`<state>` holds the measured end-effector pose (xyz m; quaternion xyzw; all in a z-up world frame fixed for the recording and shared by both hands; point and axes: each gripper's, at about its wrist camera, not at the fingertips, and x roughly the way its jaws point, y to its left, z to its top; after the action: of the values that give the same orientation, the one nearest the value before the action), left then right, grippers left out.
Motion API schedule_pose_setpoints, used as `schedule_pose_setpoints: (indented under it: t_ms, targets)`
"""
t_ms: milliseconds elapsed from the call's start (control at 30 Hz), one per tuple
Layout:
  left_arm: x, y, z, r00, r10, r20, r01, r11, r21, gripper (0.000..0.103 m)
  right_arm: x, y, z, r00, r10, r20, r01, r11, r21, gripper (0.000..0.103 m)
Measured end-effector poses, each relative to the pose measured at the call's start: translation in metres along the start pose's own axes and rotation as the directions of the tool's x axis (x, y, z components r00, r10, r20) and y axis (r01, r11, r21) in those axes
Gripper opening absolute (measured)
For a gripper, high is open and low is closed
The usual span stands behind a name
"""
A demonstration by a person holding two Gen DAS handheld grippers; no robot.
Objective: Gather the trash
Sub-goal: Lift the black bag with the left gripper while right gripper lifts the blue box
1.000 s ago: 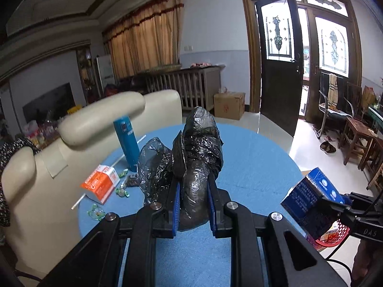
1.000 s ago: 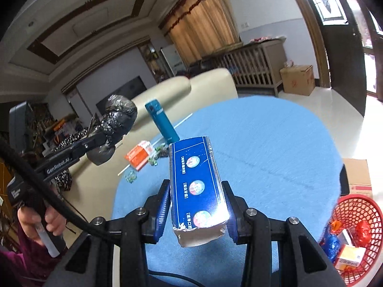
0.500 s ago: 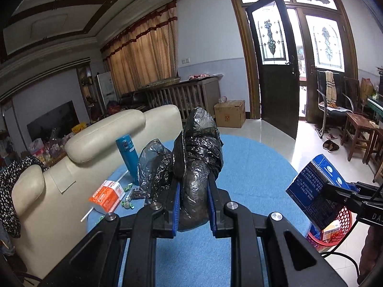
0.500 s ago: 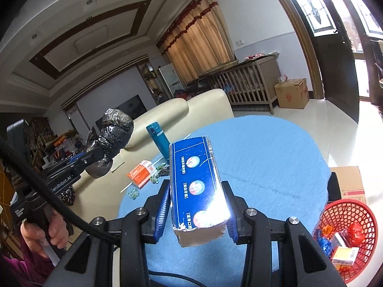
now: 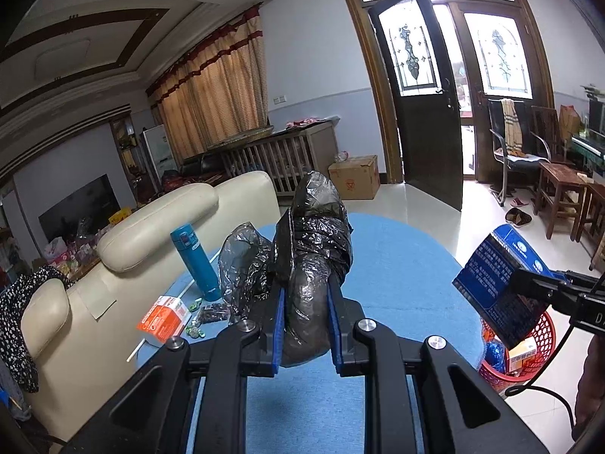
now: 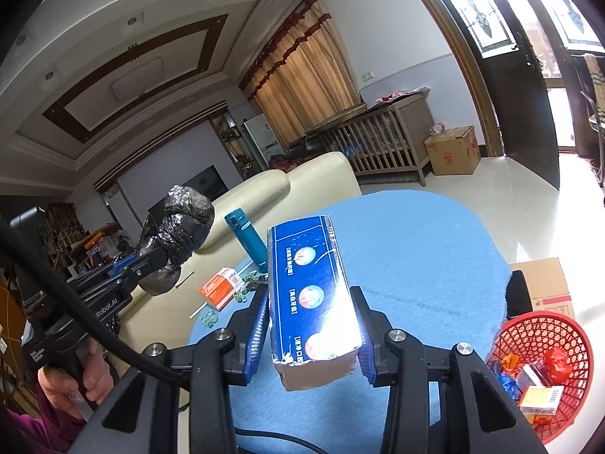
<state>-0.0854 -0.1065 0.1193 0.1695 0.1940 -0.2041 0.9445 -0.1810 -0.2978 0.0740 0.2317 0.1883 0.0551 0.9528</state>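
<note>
**Both loads held over the table, basket off to your right**

Your biggest risk is the blue carton (image 6: 312, 295): the right gripper (image 6: 313, 335) clamps only its lower end, so it could tip out short of the red basket (image 6: 544, 327). The left gripper (image 5: 307, 325) is clamped on the crumpled black bag (image 5: 314, 249), whose slick plastic could slide. Only the right view shows the basket's contents; only the left shows the bag's loose flap (image 5: 242, 261).
</note>
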Motion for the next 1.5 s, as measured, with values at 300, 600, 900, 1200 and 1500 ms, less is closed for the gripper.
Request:
schedule_pose_setpoints:
  t_ms: [300,600,900,1200,1500]
  targets:
    - [-0.001,-0.019,0.002,1.0,-0.02,-0.003,0.021,0.999,0.038,0.021,-0.023,-0.009,0.002,0.999,-0.017,0.03,0.016,0.999,0.034,0.044]
    - [0.0,-0.035,0.005,0.999,-0.05,-0.01,0.05,0.996,0.073,0.021,-0.045,-0.018,0.007,0.998,-0.04,0.055,0.036,0.997,0.067,0.044]
    - [-0.001,-0.049,0.006,0.997,-0.07,-0.017,0.072,0.992,0.102,0.021,-0.065,-0.024,0.006,0.995,-0.066,0.077,0.059,0.994,0.097,0.044]
    - [-0.001,-0.06,0.007,0.996,-0.088,-0.019,0.089,0.988,0.125,0.021,-0.082,-0.026,0.008,0.992,-0.086,0.093,0.075,0.99,0.121,0.044]
    - [0.0,-0.064,0.008,0.995,-0.099,-0.026,0.101,0.985,0.142,0.021,-0.093,-0.028,0.008,0.989,-0.1,0.104,0.084,0.985,0.15,0.044]
